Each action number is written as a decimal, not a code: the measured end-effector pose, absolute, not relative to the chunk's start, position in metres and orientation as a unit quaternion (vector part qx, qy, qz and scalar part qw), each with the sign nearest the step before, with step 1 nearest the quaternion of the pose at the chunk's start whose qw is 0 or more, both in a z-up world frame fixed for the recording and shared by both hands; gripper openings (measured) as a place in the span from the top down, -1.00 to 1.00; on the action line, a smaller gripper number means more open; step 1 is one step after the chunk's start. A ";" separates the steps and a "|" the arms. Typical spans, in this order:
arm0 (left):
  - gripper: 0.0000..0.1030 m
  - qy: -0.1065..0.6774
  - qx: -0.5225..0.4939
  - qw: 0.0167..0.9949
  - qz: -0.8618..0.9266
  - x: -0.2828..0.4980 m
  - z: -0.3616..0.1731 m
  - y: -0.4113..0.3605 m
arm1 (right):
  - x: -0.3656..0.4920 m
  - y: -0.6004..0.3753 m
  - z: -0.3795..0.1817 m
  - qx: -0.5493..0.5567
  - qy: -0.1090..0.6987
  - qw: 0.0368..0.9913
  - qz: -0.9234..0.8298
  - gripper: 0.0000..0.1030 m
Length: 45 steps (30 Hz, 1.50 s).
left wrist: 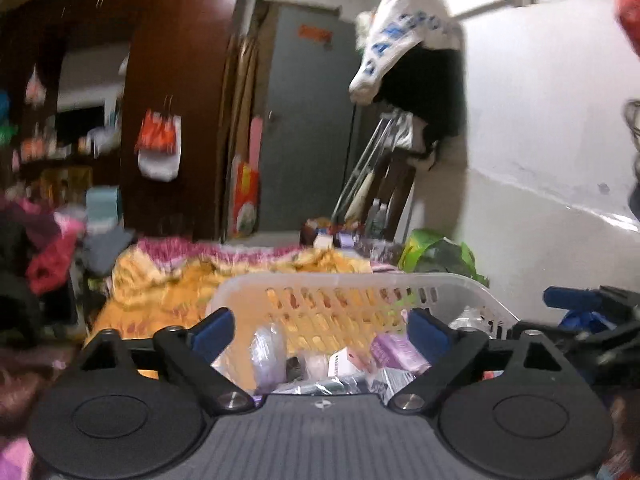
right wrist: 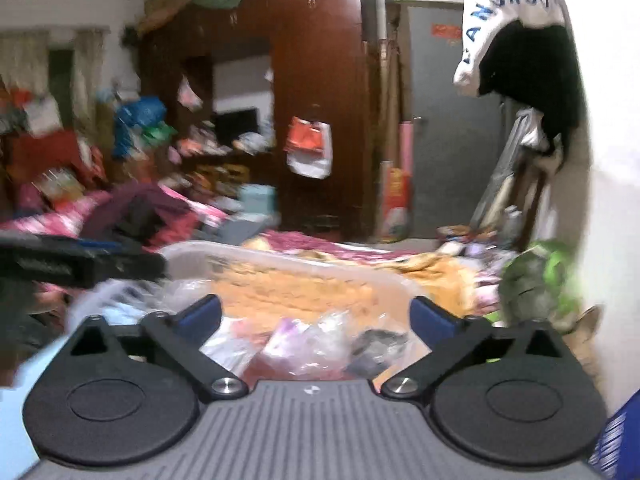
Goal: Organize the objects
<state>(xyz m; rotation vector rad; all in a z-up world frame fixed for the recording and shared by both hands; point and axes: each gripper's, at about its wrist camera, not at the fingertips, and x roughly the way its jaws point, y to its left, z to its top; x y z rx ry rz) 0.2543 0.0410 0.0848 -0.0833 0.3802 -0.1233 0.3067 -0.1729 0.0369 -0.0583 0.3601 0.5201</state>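
Note:
A white slotted plastic basket [left wrist: 360, 280] sits on the bed on an orange blanket [left wrist: 168, 276]. It holds several small packets, among them a purple box [left wrist: 394, 350] and clear plastic bags [left wrist: 270, 346]. My left gripper [left wrist: 320, 332] is open and empty, just above the basket's near side. The right gripper's blue-tipped fingers [left wrist: 576, 300] show at the right edge. In the right wrist view the basket [right wrist: 280, 258] is blurred, with bagged items [right wrist: 320, 336] inside. My right gripper [right wrist: 316, 314] is open and empty over them. The left gripper [right wrist: 80, 260] shows at the left.
A green bag [left wrist: 440, 254] lies beside the basket by the white wall [left wrist: 540, 160]. A dark wooden wardrobe [right wrist: 320, 100] with a hanging plastic bag [right wrist: 310, 148] and a grey door [right wrist: 452, 120] stand behind the bed. Piled clothes [right wrist: 136, 212] lie at the left. A cat [right wrist: 588, 332] sits at the right.

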 end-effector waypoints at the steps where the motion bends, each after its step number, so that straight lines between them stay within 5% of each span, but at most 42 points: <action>1: -1.00 0.178 -0.032 0.982 -0.061 0.243 0.087 0.038 | 0.297 -0.181 0.037 -0.013 0.173 0.950 0.258 -1.00; 8: -1.00 0.149 0.034 0.987 -0.042 0.159 0.084 0.027 | 0.219 -0.202 0.013 -0.024 0.192 0.965 0.177 -1.00; 14: -1.00 0.189 -0.017 0.981 -0.049 0.124 0.080 0.039 | 0.175 -0.208 0.014 -0.041 0.154 0.970 0.184 -1.00; 45: -1.00 0.203 0.001 0.979 -0.030 0.117 0.083 -0.003 | 0.183 -0.216 0.023 -0.019 0.191 0.965 0.180 -1.00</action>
